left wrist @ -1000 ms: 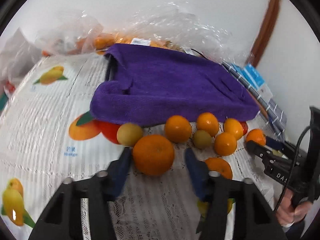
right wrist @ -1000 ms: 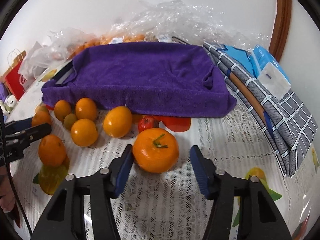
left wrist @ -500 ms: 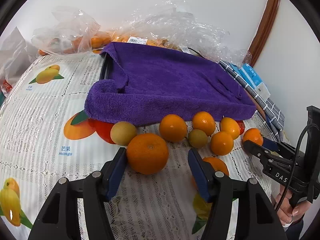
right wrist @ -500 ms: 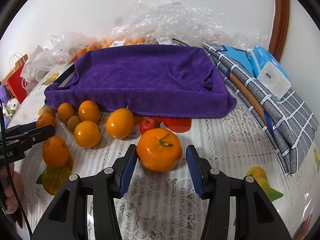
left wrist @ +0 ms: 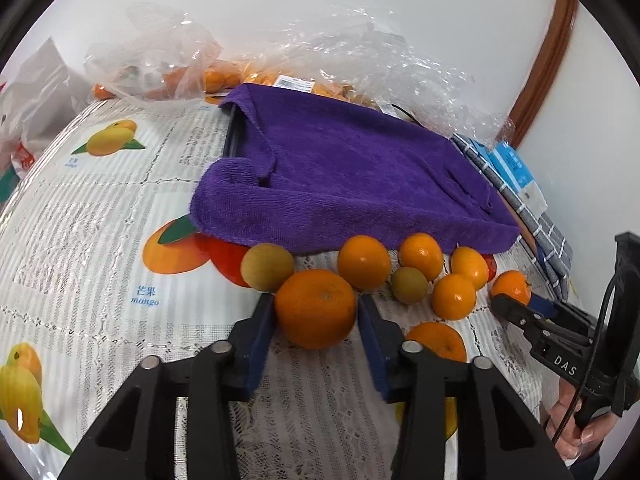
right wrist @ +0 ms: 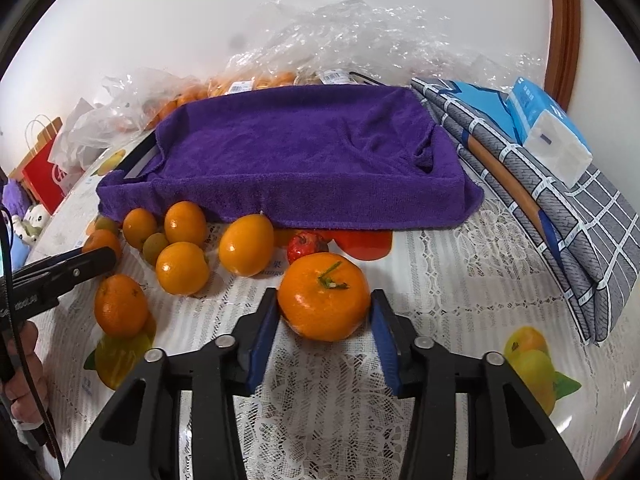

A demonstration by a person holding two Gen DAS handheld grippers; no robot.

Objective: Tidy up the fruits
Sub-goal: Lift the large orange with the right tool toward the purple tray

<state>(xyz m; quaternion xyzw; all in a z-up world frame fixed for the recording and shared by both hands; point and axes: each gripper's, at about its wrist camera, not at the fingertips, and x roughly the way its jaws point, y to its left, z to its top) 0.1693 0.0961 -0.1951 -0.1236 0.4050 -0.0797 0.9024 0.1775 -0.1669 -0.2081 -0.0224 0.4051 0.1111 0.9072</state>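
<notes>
Both grippers pinch one orange each — left gripper (left wrist: 316, 312) its orange (left wrist: 315, 309), right gripper (right wrist: 324, 312) a stemmed orange (right wrist: 324, 297). Nothing lies on the towel (right wrist: 304, 152) yet — other fruits wait before it.

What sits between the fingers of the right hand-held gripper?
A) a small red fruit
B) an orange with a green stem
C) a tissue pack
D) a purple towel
B: the orange with a green stem sits between the right hand-held gripper fingers.
</notes>
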